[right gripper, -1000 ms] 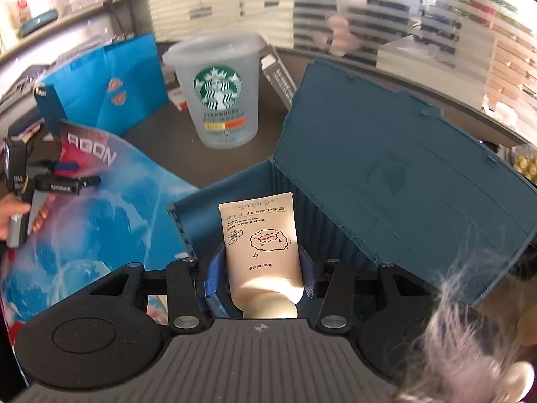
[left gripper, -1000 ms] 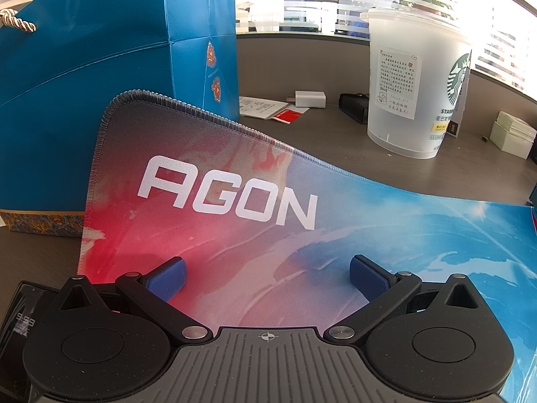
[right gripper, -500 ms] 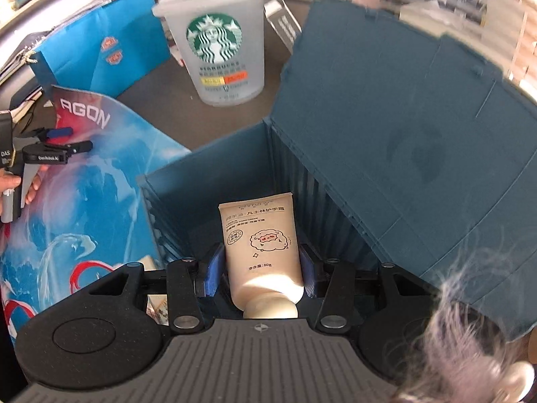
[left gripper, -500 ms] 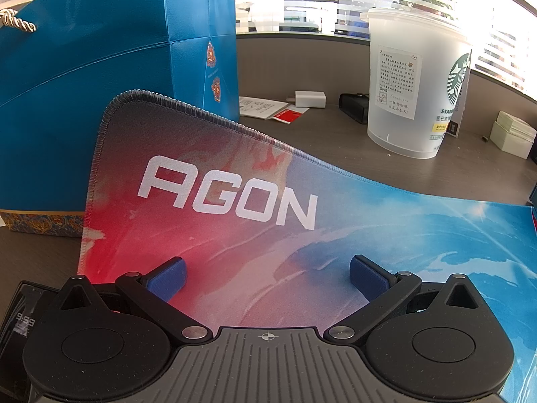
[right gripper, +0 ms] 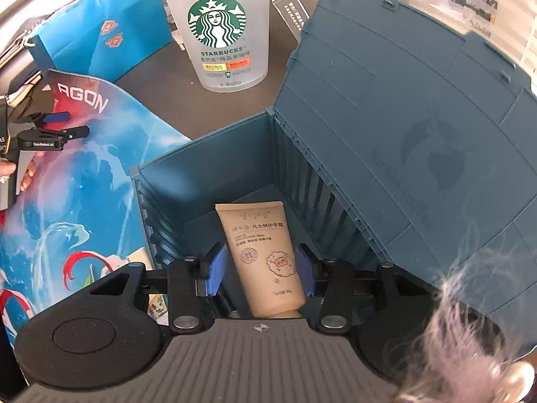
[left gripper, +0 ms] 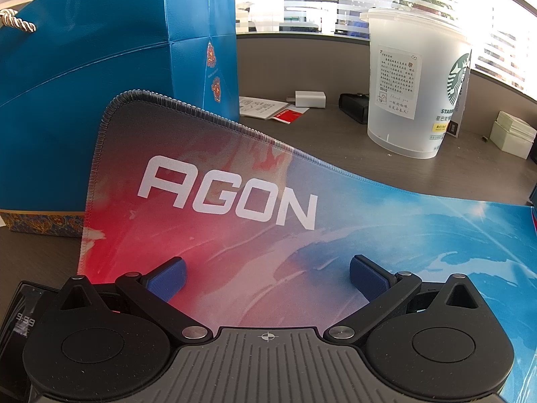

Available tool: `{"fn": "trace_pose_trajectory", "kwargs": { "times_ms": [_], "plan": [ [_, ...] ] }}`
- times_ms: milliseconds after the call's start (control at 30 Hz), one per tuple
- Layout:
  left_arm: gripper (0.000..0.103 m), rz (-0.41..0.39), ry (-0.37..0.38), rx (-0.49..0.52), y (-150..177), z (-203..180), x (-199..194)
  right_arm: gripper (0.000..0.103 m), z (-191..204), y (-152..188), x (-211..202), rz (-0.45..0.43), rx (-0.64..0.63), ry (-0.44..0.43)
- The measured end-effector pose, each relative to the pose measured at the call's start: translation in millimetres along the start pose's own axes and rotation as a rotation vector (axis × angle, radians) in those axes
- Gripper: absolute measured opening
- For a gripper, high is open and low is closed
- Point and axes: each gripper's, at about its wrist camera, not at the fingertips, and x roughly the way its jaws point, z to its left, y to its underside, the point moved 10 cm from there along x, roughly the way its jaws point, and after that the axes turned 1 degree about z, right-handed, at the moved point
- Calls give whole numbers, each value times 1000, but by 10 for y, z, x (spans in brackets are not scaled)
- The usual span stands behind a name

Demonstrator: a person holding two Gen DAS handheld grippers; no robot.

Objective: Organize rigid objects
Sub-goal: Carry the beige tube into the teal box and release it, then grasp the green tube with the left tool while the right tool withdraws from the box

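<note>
A beige hand cream tube (right gripper: 261,248) sits between the blue pads of my right gripper (right gripper: 261,268), which is shut on it. The tube leans, its flat end to the upper left, its cap hidden under the gripper body. It hangs inside an open teal crate (right gripper: 208,161) whose lid (right gripper: 402,117) stands up on the right. My left gripper (left gripper: 266,278) is open over the AGON mouse pad (left gripper: 302,174) with nothing between its fingers. It also shows in the right wrist view as the left gripper (right gripper: 53,124), held by a hand.
A large Starbucks cup (left gripper: 409,94) (right gripper: 218,33) stands behind the crate. A blue gift bag (left gripper: 100,67) (right gripper: 100,40) stands at the pad's far left. A white charger (left gripper: 310,98), a black case (left gripper: 352,110) and a white box (left gripper: 510,134) lie at the back. Grey fluff (right gripper: 453,352) hangs at the right gripper's side.
My right gripper has tipped downward and moved over the crate's opening with the tube. The tube now leans between the pads instead of standing straight. The left gripper has not moved.
</note>
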Motion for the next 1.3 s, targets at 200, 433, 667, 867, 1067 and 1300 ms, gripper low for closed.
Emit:
{"fn": "trace_pose_trajectory", "kwargs": {
  "times_ms": [200,433,667,867,1067,1300],
  "plan": [
    [103,0,0,-1,-1,31,4,51,-18,-3,-35,-8,-22,65],
    [103,0,-1,-1,-1,31,4,53,26,-4,-329,-117,-27,109],
    [103,0,-1,-1,-3,23,5,78,488,115,-998,-455,3,60],
    [103,0,-1,-1,-5,17,6,98,942,570,-1064,-549,23,-6],
    [103,0,-1,-1,-4,22,5,103,1220,1031,-933,-596,67,-32],
    [103,17,187,55,13,-358,-126,103,1116,1433,-868,-671,261,-43]
  ]
}}
